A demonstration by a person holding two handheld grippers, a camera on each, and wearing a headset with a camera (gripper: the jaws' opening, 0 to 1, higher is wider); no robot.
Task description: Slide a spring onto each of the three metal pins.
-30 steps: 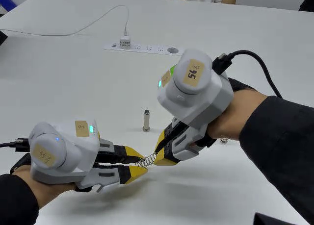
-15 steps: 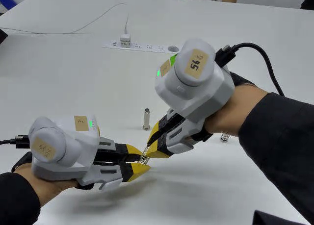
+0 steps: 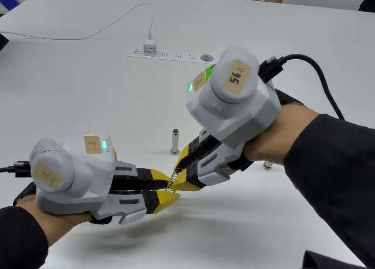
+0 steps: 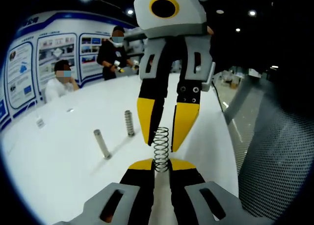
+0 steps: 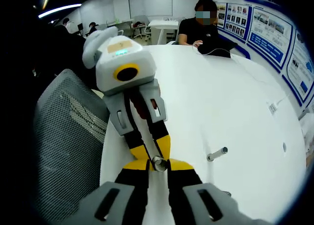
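In the head view, the left gripper [image 3: 170, 193] reaches in from 8 o'clock and the right gripper [image 3: 179, 174] comes down from 2 o'clock. Their yellow-tipped jaws meet low over the white desk [image 3: 88, 105]. A small coiled steel spring [image 3: 173, 181] is held between the two sets of tips, clear of the desk surface. A bare upright metal pin [image 3: 175, 142] stands just beyond, at 12 o'clock from the spring. A white power strip [image 3: 170, 57] lies far back.

In the left gripper view, the left jaws are pinched narrow on the spring's lower end. The right gripper's jaws, coming in from 12 o'clock, are drawn in around its upper end. At 9 o'clock from the spring is the bare pin [image 4: 102, 143], and beyond it a spring-covered pin [image 4: 129, 122].

In the right gripper view, the spring [image 5: 158, 162] shows end-on as a ring between that gripper's own narrowed jaws. The left gripper [image 5: 153, 154] faces them from 12 o'clock, and the bare pin [image 5: 217, 154] stands at 3 o'clock.

The step in hand looks like a hand-to-hand regrip of the second spring. Next, one gripper would have to let go. The other would then carry the spring over the bare pin, line up its open end with the pin's top, and lower it on.
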